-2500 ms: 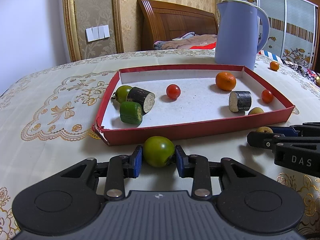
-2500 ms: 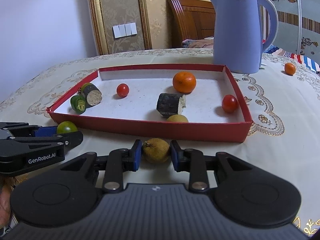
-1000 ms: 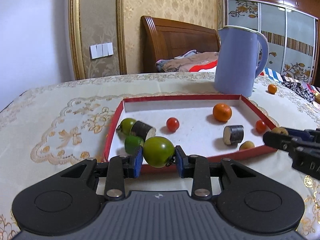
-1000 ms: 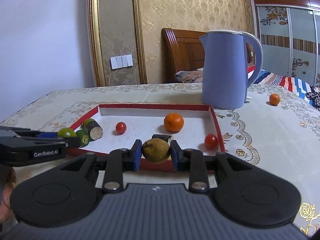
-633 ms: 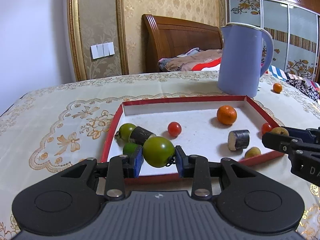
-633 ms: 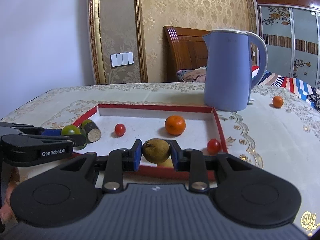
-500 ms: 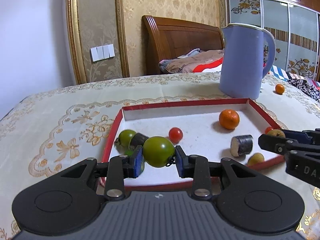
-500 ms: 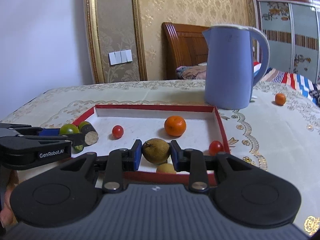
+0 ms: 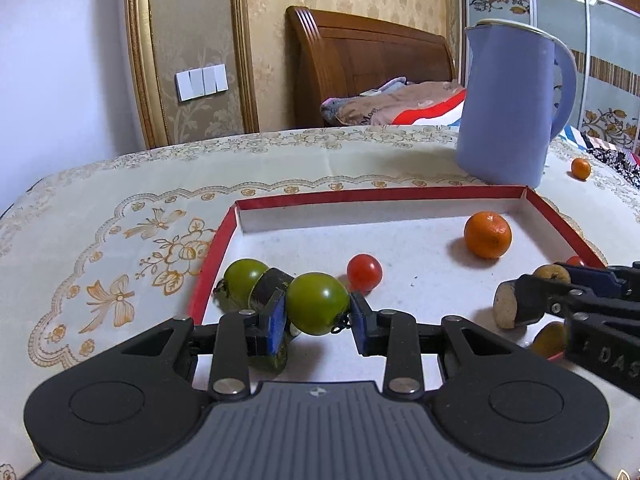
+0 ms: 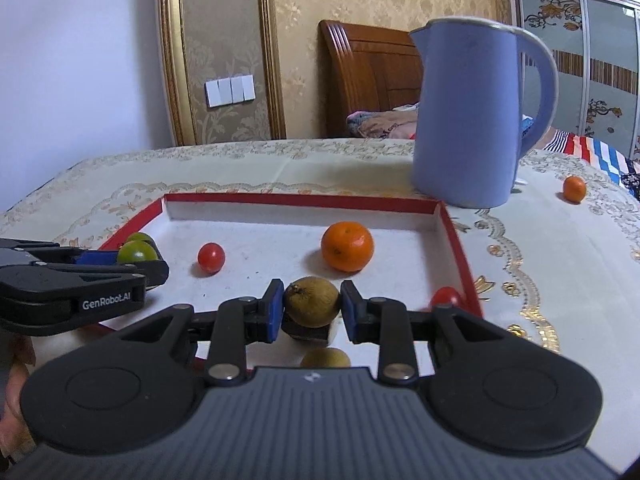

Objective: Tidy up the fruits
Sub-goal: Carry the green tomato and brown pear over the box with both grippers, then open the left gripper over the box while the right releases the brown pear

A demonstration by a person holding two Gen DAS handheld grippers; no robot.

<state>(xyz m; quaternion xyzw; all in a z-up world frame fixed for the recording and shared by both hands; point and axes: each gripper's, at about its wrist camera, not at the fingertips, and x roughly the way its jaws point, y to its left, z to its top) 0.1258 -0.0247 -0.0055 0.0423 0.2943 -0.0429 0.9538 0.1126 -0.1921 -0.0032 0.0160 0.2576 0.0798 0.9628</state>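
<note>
Both fruits were on the cloth in front of the tray 2.5 s ago; now both are lifted and carried fwd over the tray interior. Left side: left gripper [image 9: 318, 316] pinches the green tomato [image 9: 317, 303] between its blue pads, held above the near-left part of the red tray [image 9: 380, 196], right by another green tomato [image 9: 245, 281] and a dark cut chunk [image 9: 269, 286] lying there. A cherry tomato [image 9: 364, 272] sits just beyond, tangerine [image 9: 487, 234] farther right. Right side: right gripper [image 10: 311, 312] is clamped on a yellow-brown fruit [image 10: 312, 301], held over the near-middle of the tray, w/ a dark cut piece [image 10: 308, 331] and a similar yellowish fruit [image 10: 325, 358] below it. Second cherry tomato [image 10: 446, 298] by the right wall. Meaning: transport looks about done, so next is prob. lower and release, both sides. Risk: round fruit may roll or bump neighbours, so set down low. One small orange fruit [image 10: 574, 189] on the cloth far right, past the blue kettle [image 10: 472, 112], is outside the tray, likely next pick.
</note>
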